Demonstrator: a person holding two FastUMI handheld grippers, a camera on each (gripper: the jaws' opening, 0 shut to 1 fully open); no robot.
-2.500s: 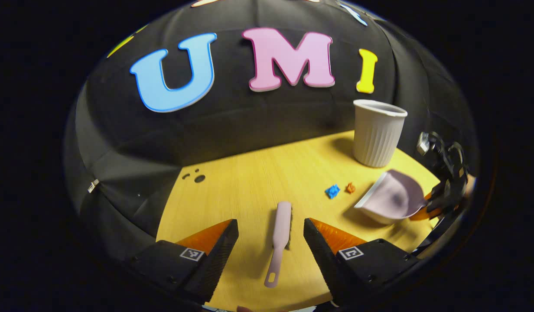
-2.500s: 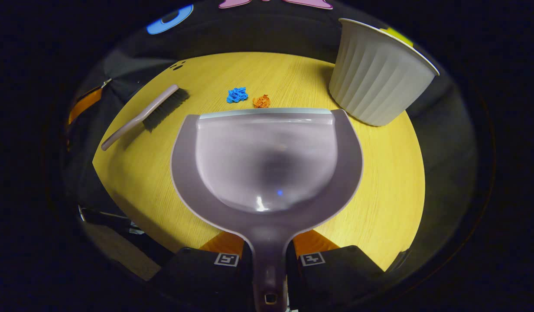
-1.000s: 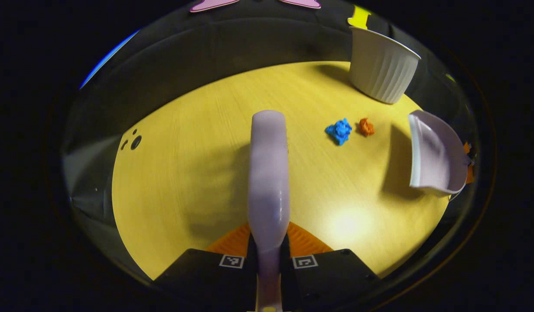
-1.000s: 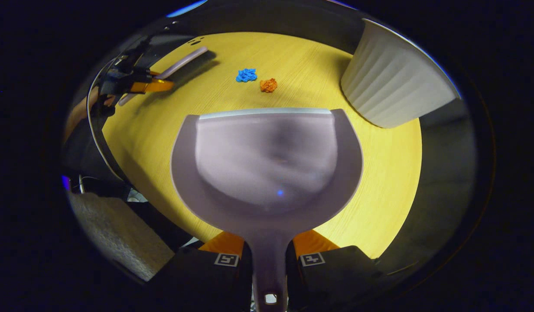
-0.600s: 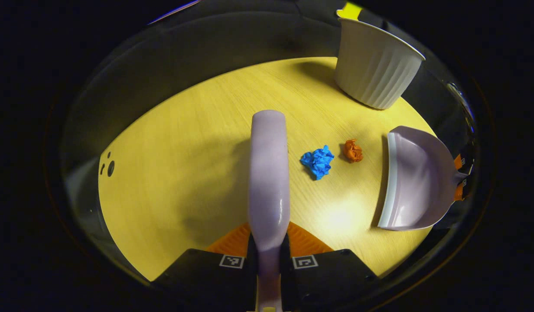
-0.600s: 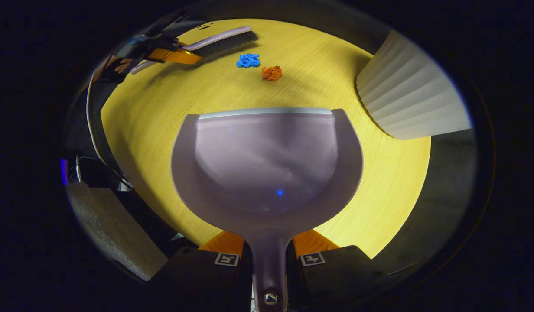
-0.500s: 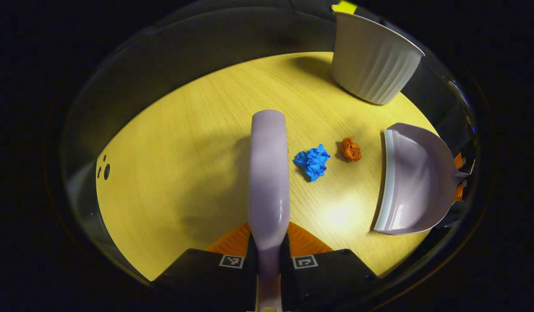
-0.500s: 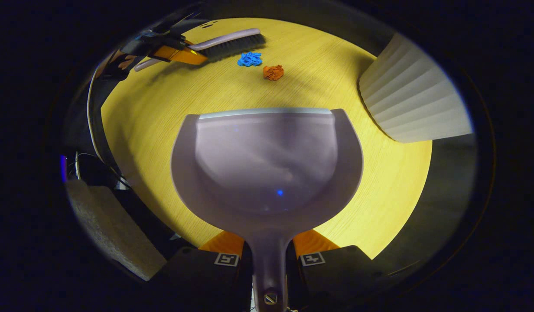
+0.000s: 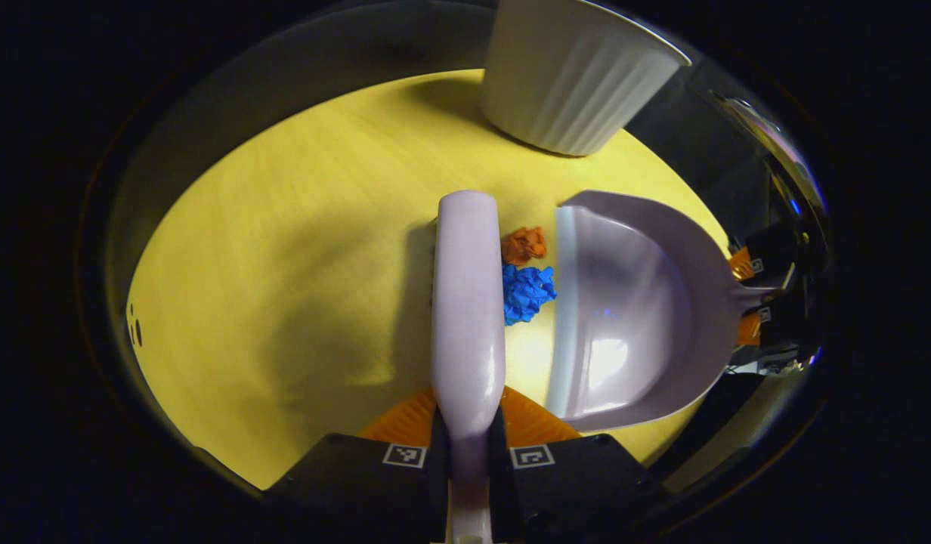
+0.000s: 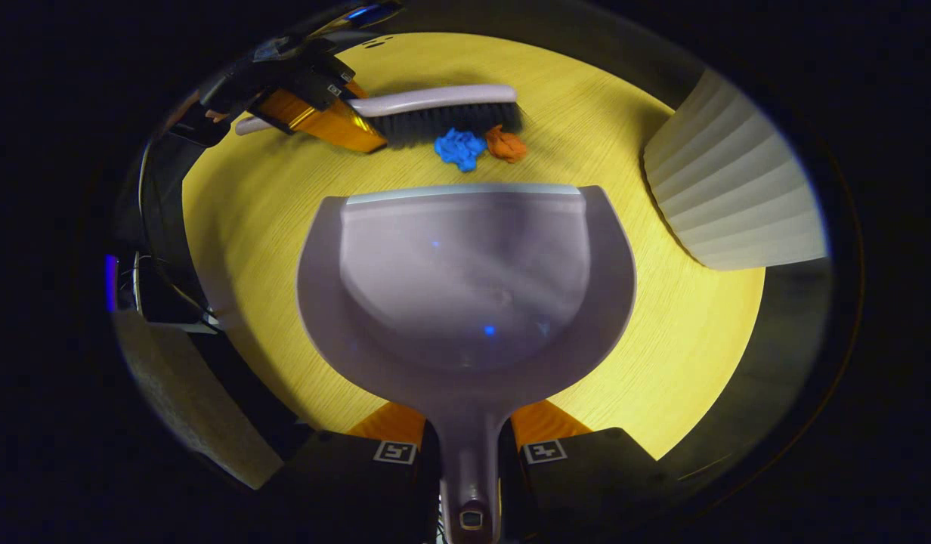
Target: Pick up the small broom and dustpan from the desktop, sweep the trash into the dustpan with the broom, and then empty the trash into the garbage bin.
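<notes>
The broom [image 9: 468, 302], clenched in the left gripper [image 9: 468, 446], has swept the blue scrap [image 9: 526, 292] and orange scrap [image 9: 523, 244] mid-desk [image 9: 284, 264] up to the dustpan [image 10: 465, 295] lip; right gripper [image 10: 469, 453] grasps its handle. The bin [image 9: 571, 72] waits at the far edge.

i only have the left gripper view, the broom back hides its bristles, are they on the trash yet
Observer: In the right gripper view the bristles of the broom are right against the blue scrap and the orange scrap.
Operator: is the pan lip down on the table
Observer: In the right gripper view the dustpan has its front lip near the table, with a strip of bare wood between lip and scraps; contact I cannot tell.
Operator: right gripper got a proper hold
Observer: Yes, the right gripper has both fingers pressed on the dustpan's handle.
</notes>
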